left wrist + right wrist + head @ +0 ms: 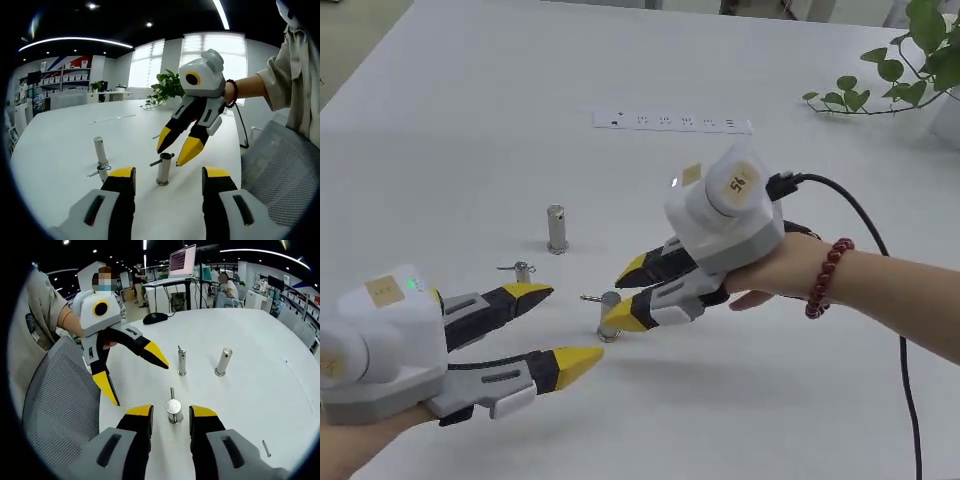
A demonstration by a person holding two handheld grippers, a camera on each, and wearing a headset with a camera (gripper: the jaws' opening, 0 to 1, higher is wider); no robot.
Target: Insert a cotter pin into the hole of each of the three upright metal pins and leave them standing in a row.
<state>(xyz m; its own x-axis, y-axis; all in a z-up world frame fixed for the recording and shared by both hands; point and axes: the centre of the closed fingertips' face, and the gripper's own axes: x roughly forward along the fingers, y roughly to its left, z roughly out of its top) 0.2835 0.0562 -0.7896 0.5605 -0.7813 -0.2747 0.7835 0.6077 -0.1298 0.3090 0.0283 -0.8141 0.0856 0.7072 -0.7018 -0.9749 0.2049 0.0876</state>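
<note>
Three upright metal pins stand on the white table. The far pin [556, 229] [100, 149] [223, 361] shows an empty hole. A shorter pin [523, 271] [103, 172] [182, 361] has a cotter pin through it. The near pin [610, 316] [164, 169] [173, 410] also carries a cotter pin [588, 297] [155, 162], sticking out sideways. My right gripper [614, 299] [173, 148] [171, 413] is open, its jaws either side of the near pin. My left gripper [560, 327] [168, 181] [136, 371] is open and empty, pointing at the same pin from a short distance.
A white power strip [672, 122] lies at the back of the table and a potted plant [910, 65] stands at the back right. A black cable [880, 250] trails from the right gripper. One loose cotter pin [266, 449] lies on the table. A mesh chair [60, 400] stands at the table's edge.
</note>
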